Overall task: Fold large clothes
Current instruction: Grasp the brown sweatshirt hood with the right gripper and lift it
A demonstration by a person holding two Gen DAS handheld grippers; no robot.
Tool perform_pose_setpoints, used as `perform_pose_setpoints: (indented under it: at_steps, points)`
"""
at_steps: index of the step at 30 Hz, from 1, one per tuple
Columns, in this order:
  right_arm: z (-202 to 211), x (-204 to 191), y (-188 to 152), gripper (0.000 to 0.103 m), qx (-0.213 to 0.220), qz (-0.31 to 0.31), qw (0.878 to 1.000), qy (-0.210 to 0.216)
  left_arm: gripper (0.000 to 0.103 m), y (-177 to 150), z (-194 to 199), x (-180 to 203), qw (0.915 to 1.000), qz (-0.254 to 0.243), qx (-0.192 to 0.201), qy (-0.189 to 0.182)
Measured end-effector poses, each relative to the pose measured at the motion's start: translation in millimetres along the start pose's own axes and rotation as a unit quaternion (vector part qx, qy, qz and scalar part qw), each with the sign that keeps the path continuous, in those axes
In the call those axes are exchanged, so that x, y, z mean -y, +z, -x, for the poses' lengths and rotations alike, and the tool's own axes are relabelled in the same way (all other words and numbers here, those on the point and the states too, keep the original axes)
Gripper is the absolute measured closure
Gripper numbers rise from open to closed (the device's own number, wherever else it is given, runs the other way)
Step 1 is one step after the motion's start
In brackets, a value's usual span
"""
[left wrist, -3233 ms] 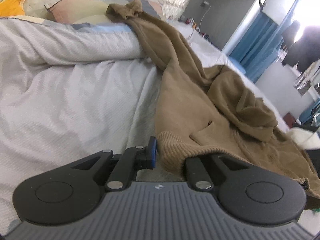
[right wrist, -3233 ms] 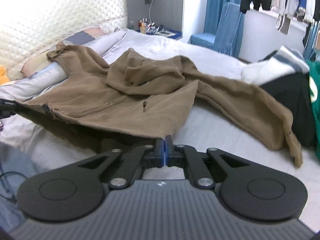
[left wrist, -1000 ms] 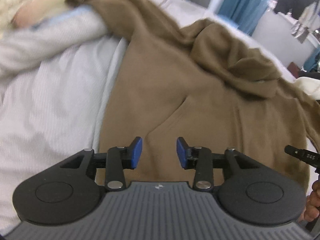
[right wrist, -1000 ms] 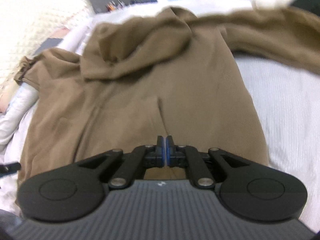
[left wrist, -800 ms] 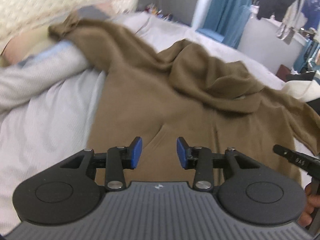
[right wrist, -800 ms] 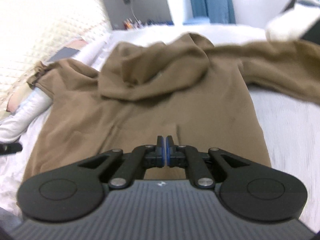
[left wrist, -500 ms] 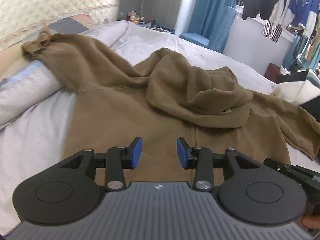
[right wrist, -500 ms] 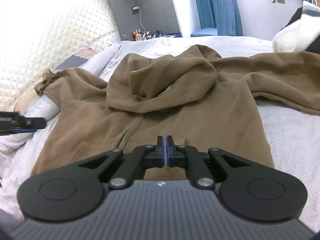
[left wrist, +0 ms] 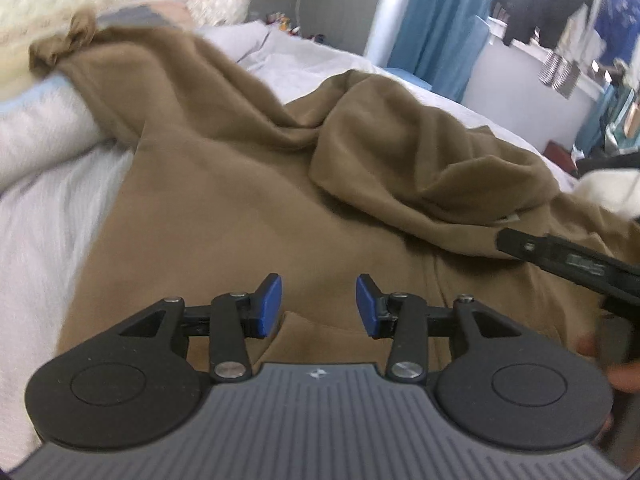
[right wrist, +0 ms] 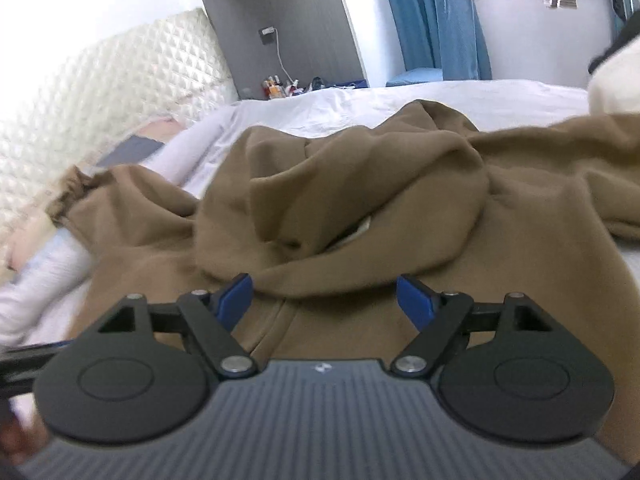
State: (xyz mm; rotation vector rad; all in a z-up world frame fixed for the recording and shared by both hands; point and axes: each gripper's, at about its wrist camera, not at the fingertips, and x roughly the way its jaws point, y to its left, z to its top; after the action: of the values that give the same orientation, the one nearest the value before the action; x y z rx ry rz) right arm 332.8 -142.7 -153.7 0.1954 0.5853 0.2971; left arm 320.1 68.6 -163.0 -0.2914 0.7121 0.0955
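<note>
A brown hoodie (left wrist: 240, 208) lies spread face up on the bed, its hood (left wrist: 400, 152) crumpled over the chest. My left gripper (left wrist: 319, 304) hovers open over the hoodie's lower front; its jaws are opening a little, with nothing between them. My right gripper (right wrist: 325, 298) is opening wide just before the hood's (right wrist: 340, 200) lower edge, pads clear of the cloth. One of its fingers (left wrist: 560, 256) shows at the right of the left wrist view. One sleeve (left wrist: 120, 60) runs up over the pillow; the other sleeve (right wrist: 580, 160) stretches right.
A white bed sheet (left wrist: 40, 240) surrounds the hoodie. A pillow (left wrist: 40, 128) and a quilted headboard (right wrist: 100, 92) lie to the left. A white and dark clothes pile (right wrist: 616, 80) sits at the right. Small items (right wrist: 280, 80) and blue curtains (right wrist: 420, 20) stand beyond the bed.
My right gripper's jaws went from shut to wide open. Both grippers moved up the hoodie toward the hood. Earlier still, both held the hoodie's hem, which now lies on the bed.
</note>
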Motion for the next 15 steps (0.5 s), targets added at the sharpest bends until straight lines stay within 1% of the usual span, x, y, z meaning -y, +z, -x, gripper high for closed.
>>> perform_pose_setpoints:
  at_steps: [3,4,7,9,10,11,12,13,14,15]
  points:
    - [-31,-1,0,0.022,-0.007,0.006,1.0,-0.021,0.056,-5,-13,-8,0.9998,0.017,-0.012,-0.005]
    - [-38,2,-1,0.02,-0.005,0.002,1.0,-0.025,0.056,-6,-18,-10,0.9997,0.019,-0.014,-0.006]
    - [-57,8,-1,0.019,-0.011,-0.026,0.999,-0.022,0.056,-7,-32,-13,0.9994,0.027,-0.019,-0.007]
    - [-64,14,2,0.02,-0.009,-0.053,0.998,-0.015,0.056,-8,-35,-14,0.9993,0.033,-0.015,-0.012]
    - [-68,17,4,0.024,-0.007,-0.068,0.998,-0.013,0.056,-8,-36,-13,0.9993,0.033,-0.012,-0.013]
    - [-71,19,6,0.033,-0.005,-0.077,0.997,-0.017,0.056,-7,-38,-13,0.9993,0.033,-0.009,-0.012]
    - [-73,20,7,0.038,-0.003,-0.083,0.996,-0.021,0.056,-7,-39,-13,0.9993,0.035,-0.008,-0.012]
    - [-74,20,8,0.047,-0.002,-0.087,0.996,-0.022,0.056,-7,-40,-13,0.9991,0.04,-0.006,-0.015]
    - [-73,20,10,0.053,-0.001,-0.089,0.996,-0.022,0.056,-7,-40,-13,0.9989,0.043,-0.005,-0.017]
    - [-70,18,10,0.057,0.001,-0.086,0.996,-0.022,0.056,-6,-41,-14,0.9987,0.046,-0.006,-0.018]
